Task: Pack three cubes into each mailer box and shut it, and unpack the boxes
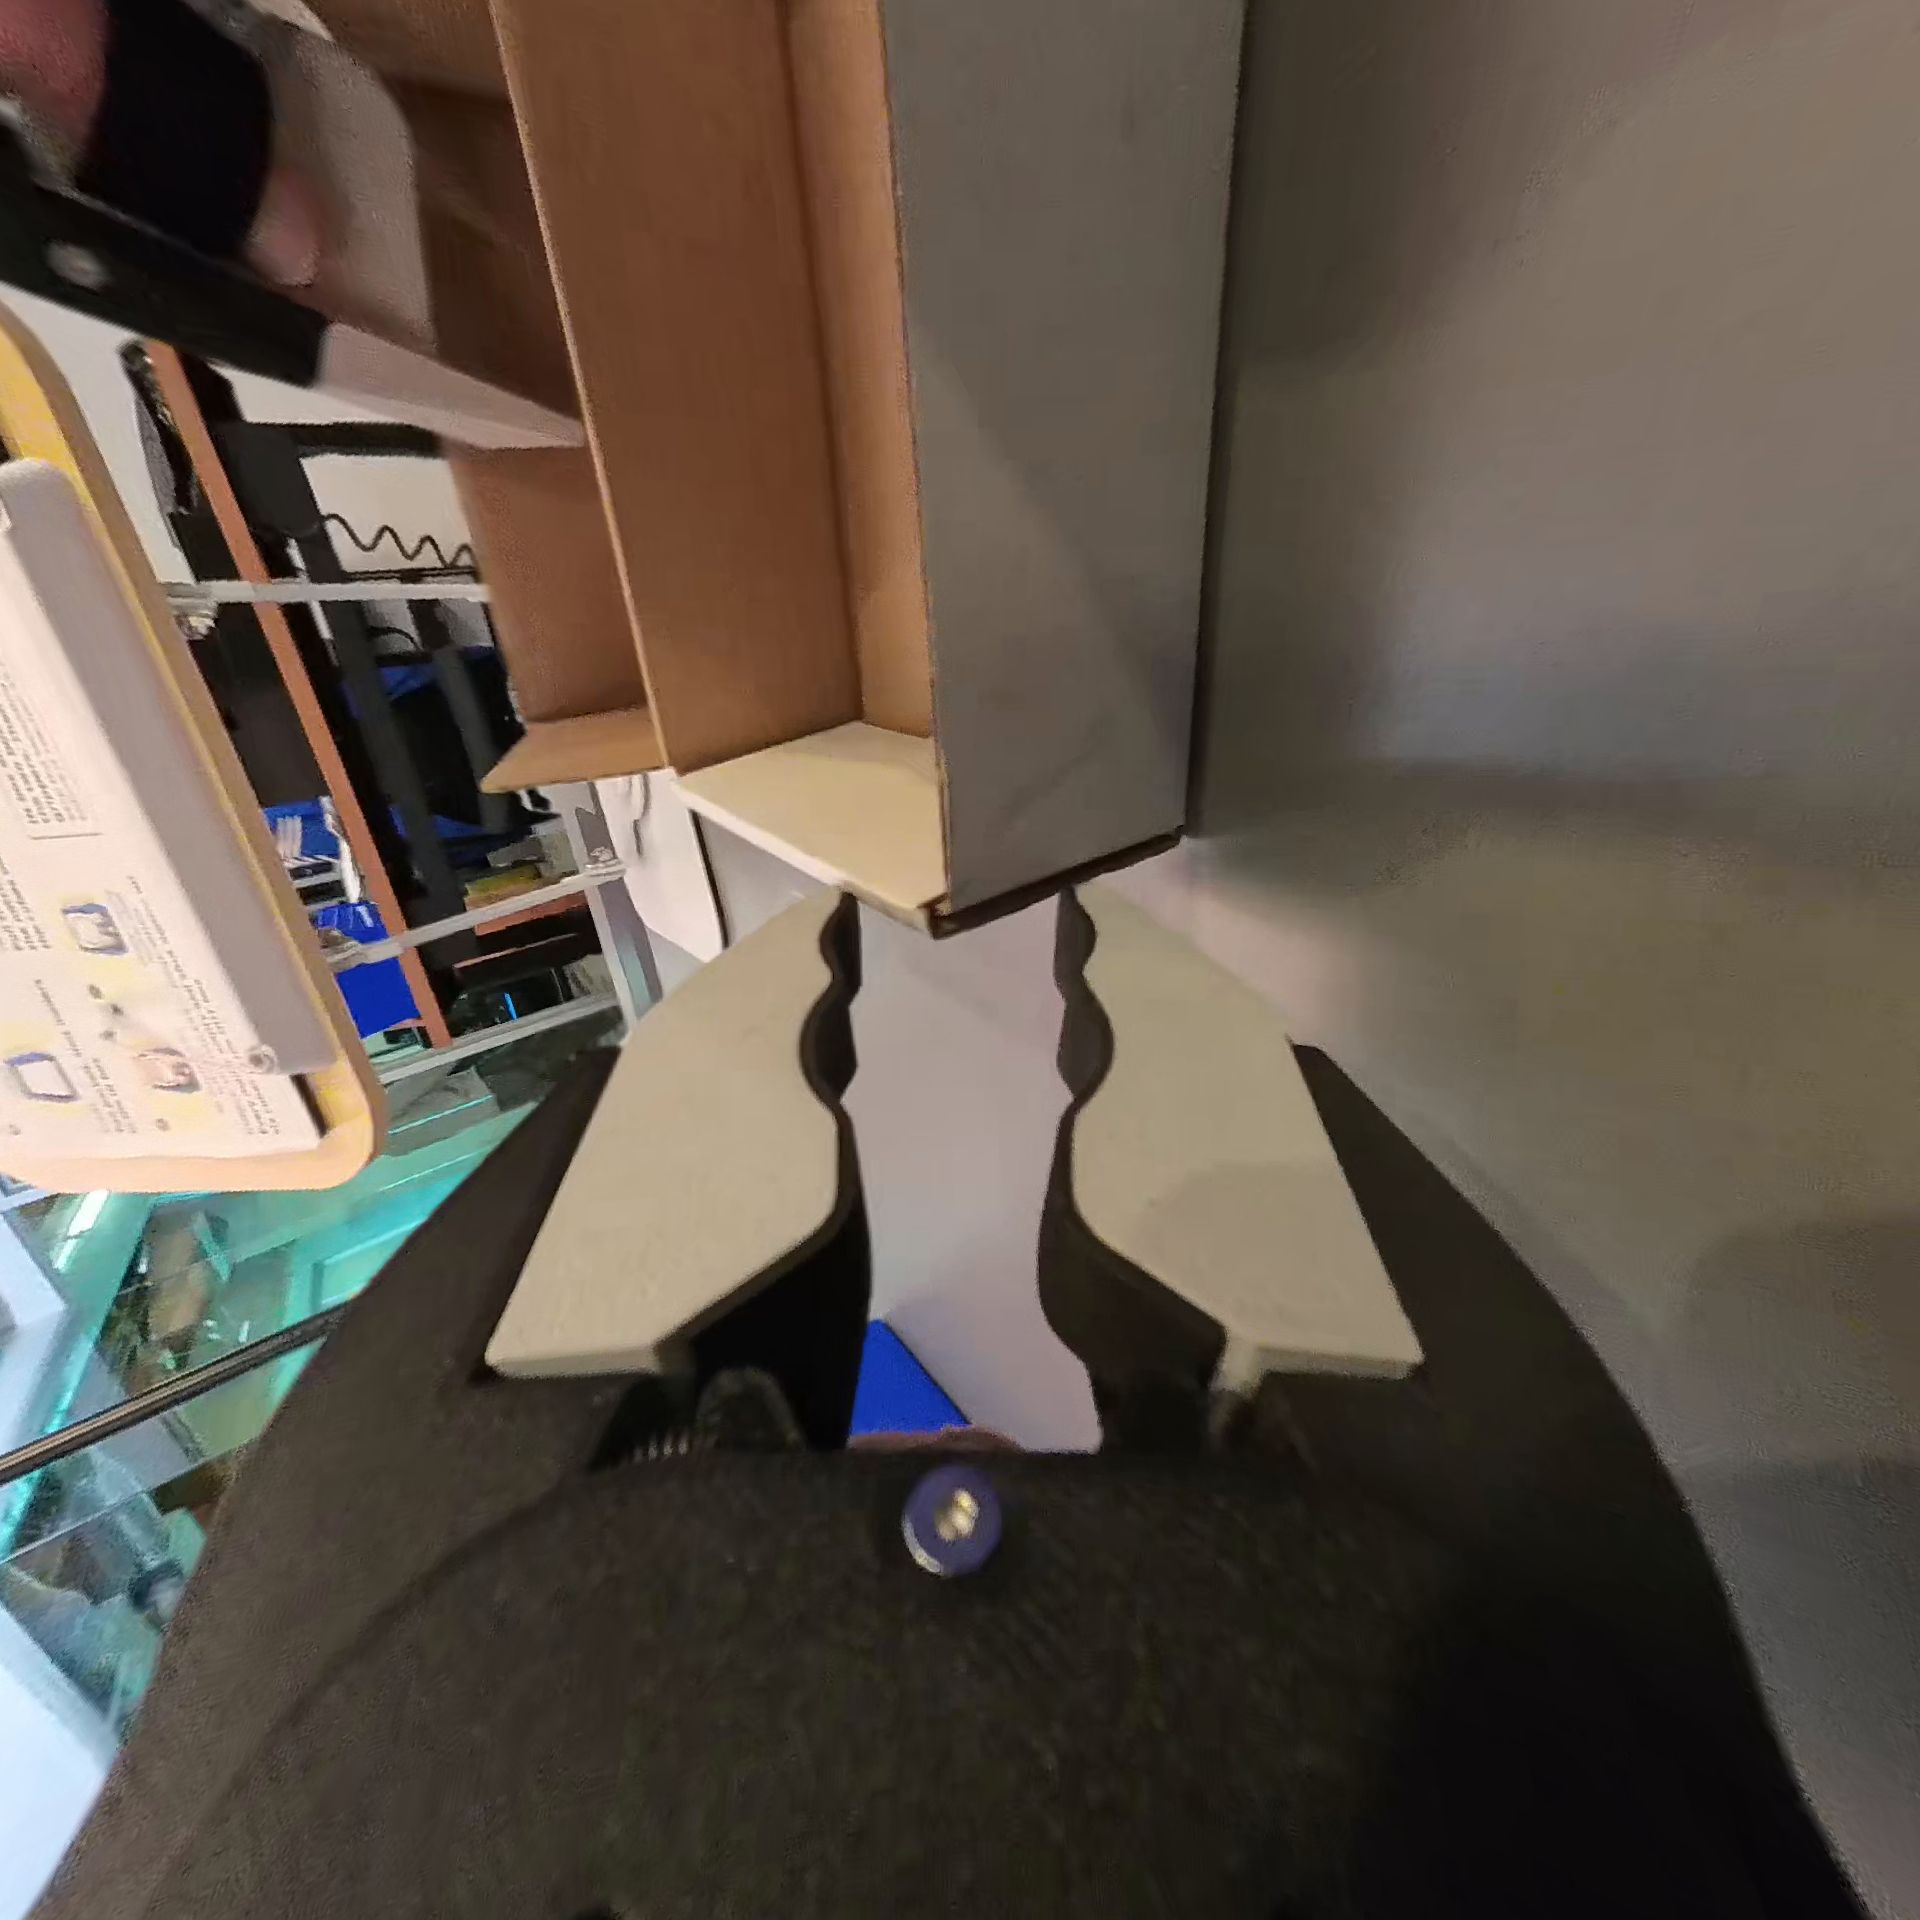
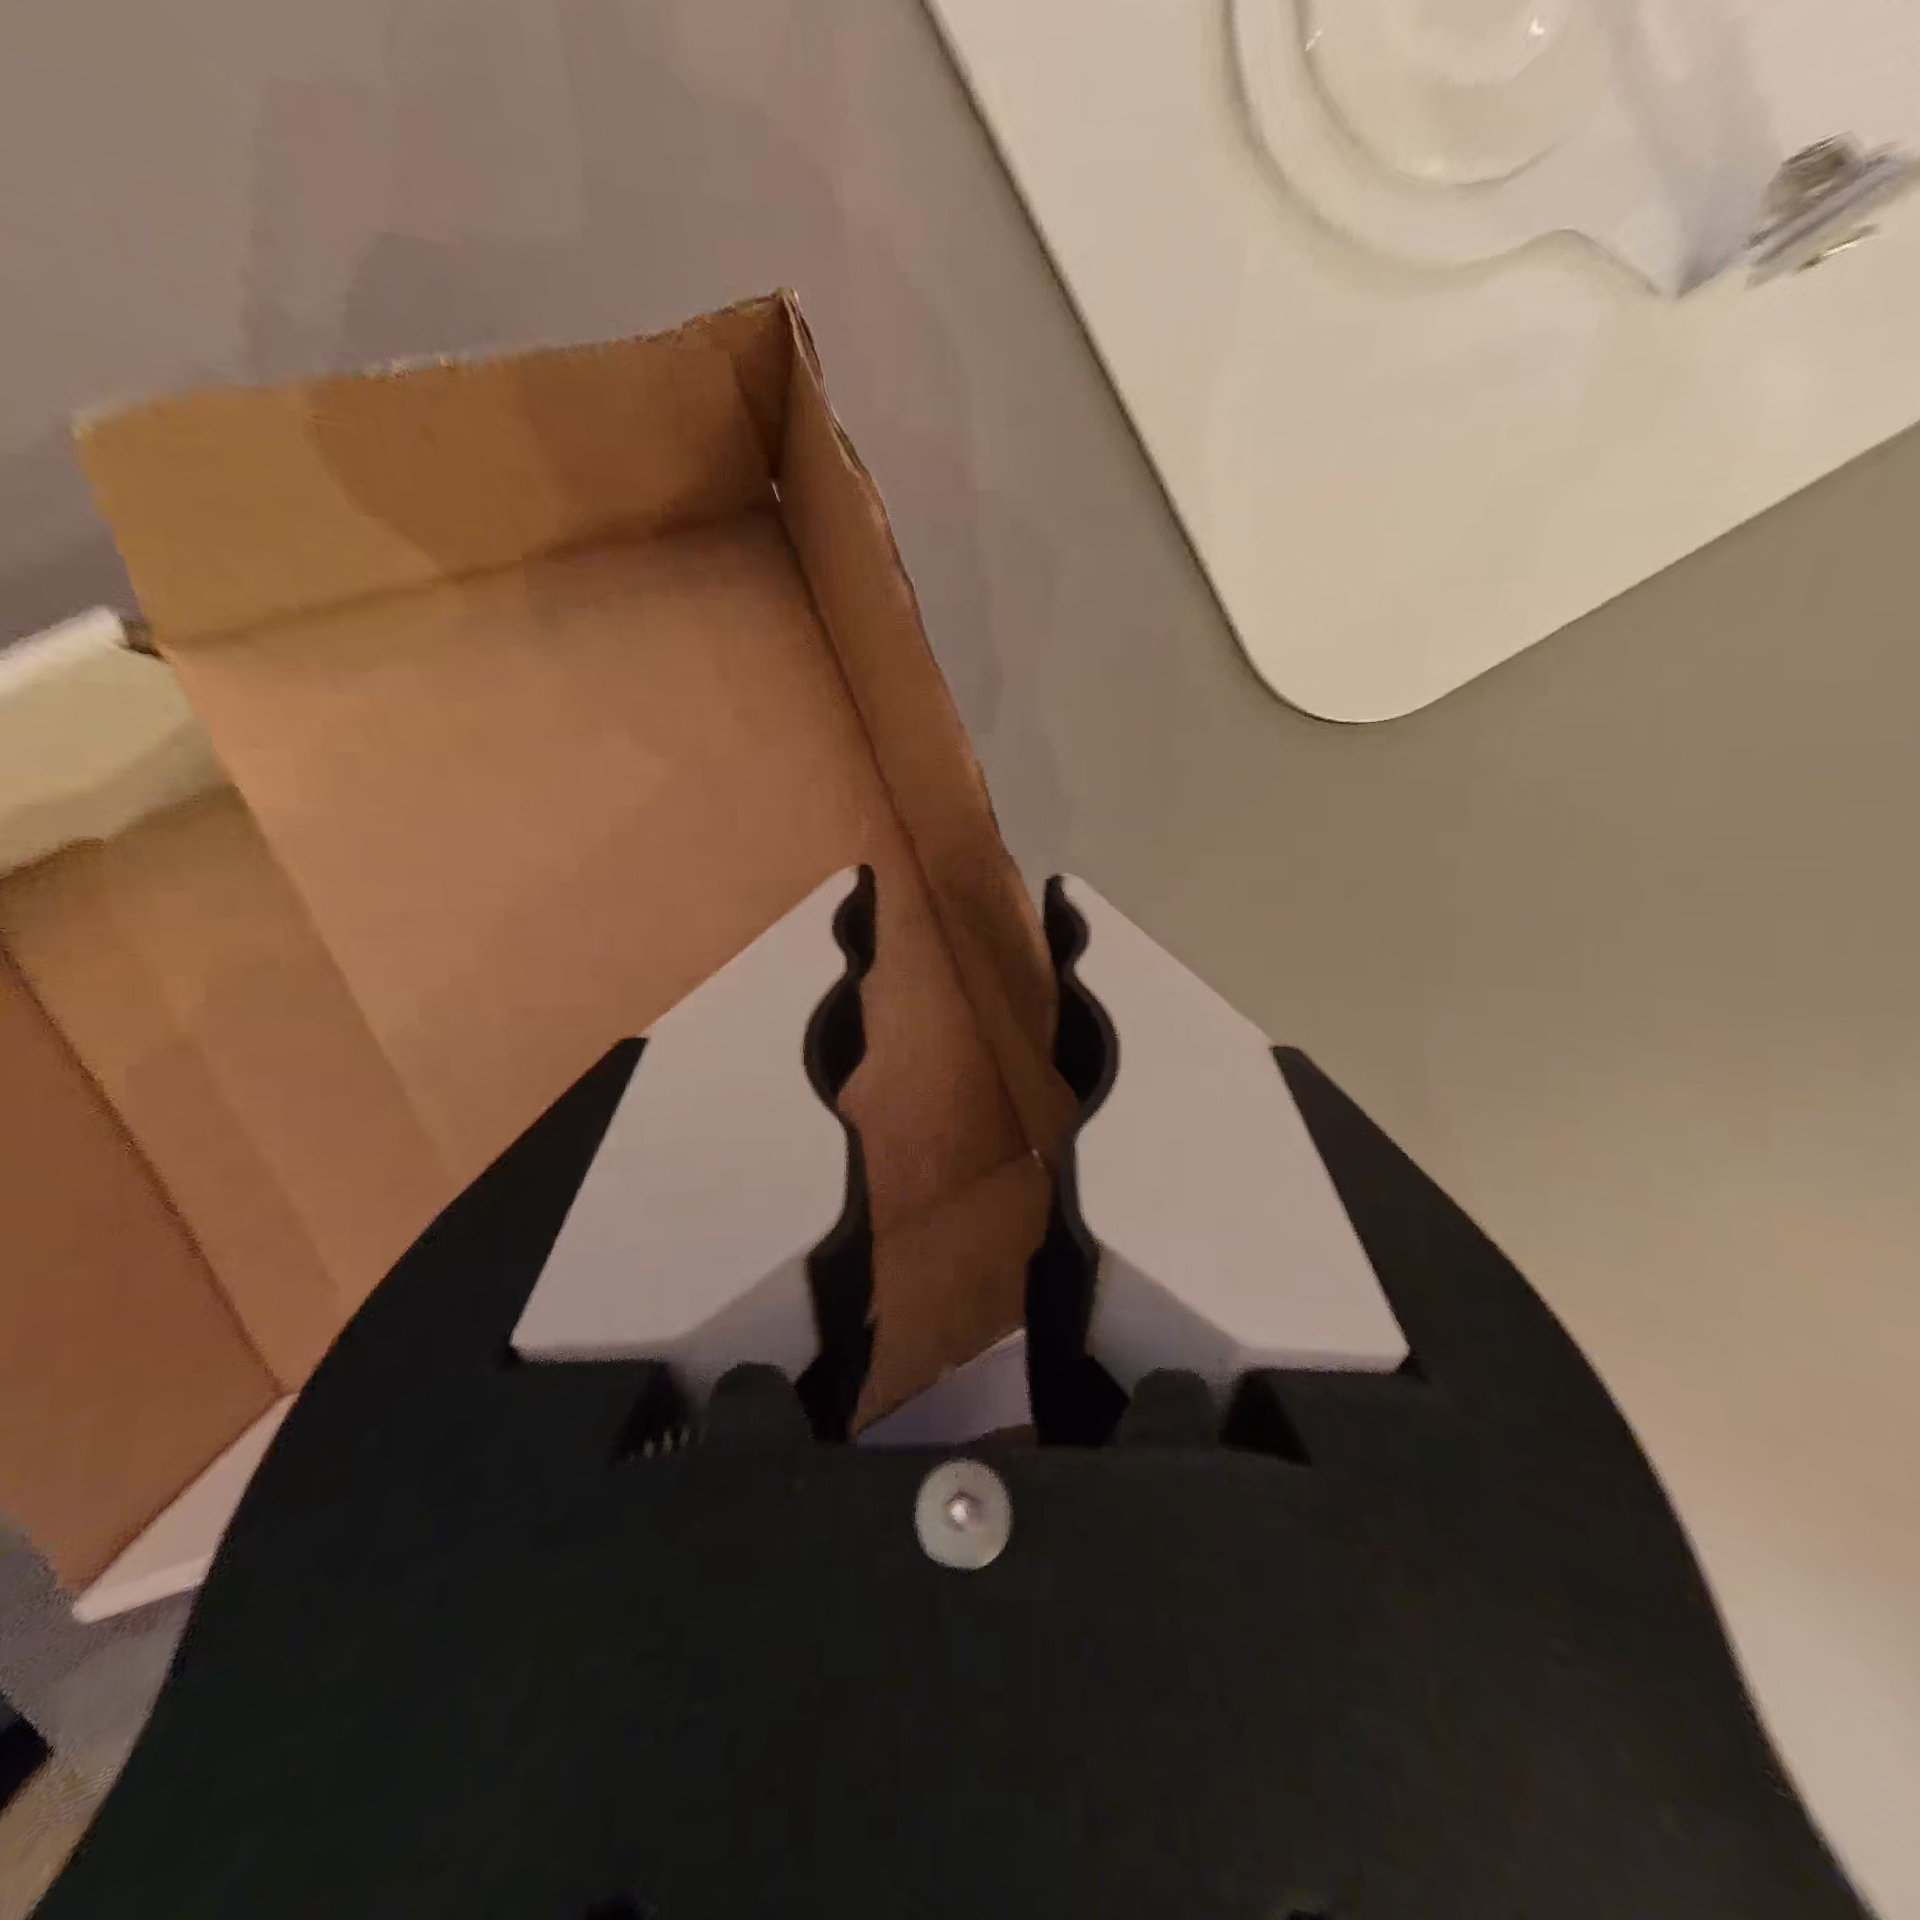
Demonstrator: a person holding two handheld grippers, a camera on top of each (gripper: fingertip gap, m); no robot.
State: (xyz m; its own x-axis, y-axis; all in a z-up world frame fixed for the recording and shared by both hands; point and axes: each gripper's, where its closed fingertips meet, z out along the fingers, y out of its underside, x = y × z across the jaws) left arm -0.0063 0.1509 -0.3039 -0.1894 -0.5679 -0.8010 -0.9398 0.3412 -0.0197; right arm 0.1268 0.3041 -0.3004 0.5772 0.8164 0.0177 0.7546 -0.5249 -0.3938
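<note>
An open mailer box [image 1: 727,416], white outside and brown inside, lies on the grey table [image 1: 1558,623]. No cubes show in either view. My left gripper [image 1: 956,914] is open and empty, with its tips just short of the box's near corner. In the right wrist view the box's raised brown lid [image 2: 520,779] fills the left side. My right gripper [image 2: 956,883] is open, its jaws straddling the lid's side flap [image 2: 914,727], which touches the right finger. The right gripper also shows at the top left of the left wrist view [image 1: 447,400], at the lid.
A white tray [image 2: 1403,499] holding a clear glass object [image 2: 1455,94] lies on the table beyond the lid. A wood-rimmed board with a printed sheet [image 1: 156,883] stands at the left. Shelves with blue bins [image 1: 364,977] are behind it.
</note>
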